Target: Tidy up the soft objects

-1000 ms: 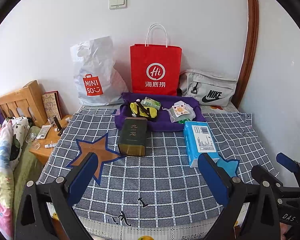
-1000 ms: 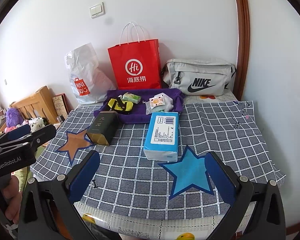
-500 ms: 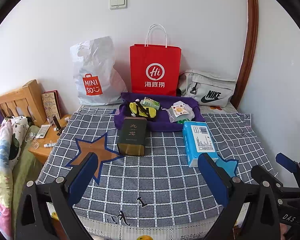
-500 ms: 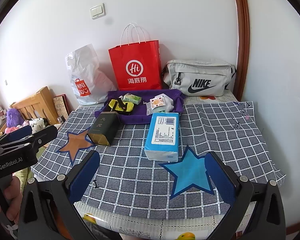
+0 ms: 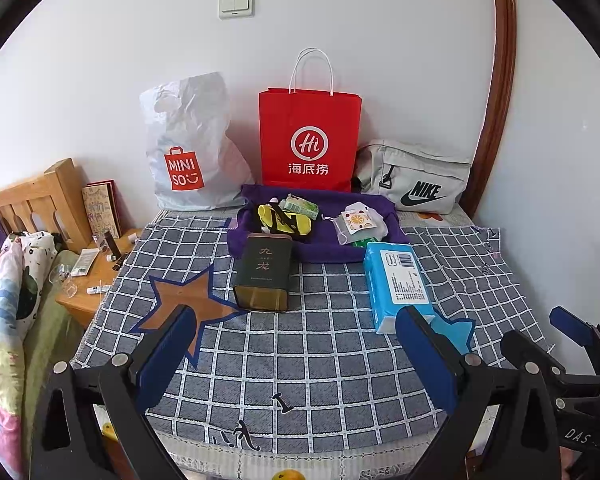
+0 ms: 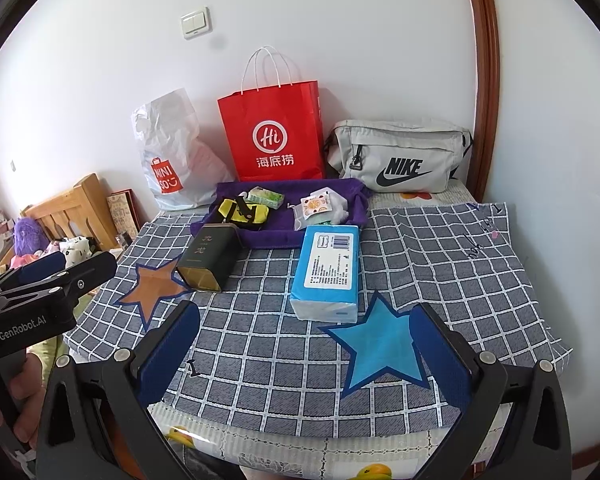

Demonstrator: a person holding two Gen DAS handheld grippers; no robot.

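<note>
Jaws of both grippers stand wide apart and hold nothing. Left gripper (image 5: 296, 354) hangs over the near edge of the checked cloth (image 5: 340, 360), with the right gripper (image 5: 572, 332) showing at about 4 o'clock in its view. Right gripper (image 6: 304, 350) hovers over the same near edge, its blue pads flanking the blue star patch (image 6: 380, 344); the left gripper (image 6: 56, 276) and fingers of a hand (image 6: 4, 408) sit at 8 o'clock there.

On the cloth, a blue tissue pack (image 6: 328, 268) lies flat just beyond the blue star, touching its upper point. At its 9 o'clock, apart from it, a dark green tin (image 6: 210, 256) lies on its side beside the brown star patch (image 6: 152, 284). Behind both lies a purple tray (image 6: 260, 236) holding a yellow pouch (image 6: 242, 212), a small green packet (image 6: 264, 196) and a clear bag (image 6: 320, 206) with an orange-slice print.

Along the wall at 12 o'clock stand a white Miniso bag (image 6: 172, 152), a red paper bag (image 6: 274, 132) and a grey Nike bag (image 6: 400, 160).
</note>
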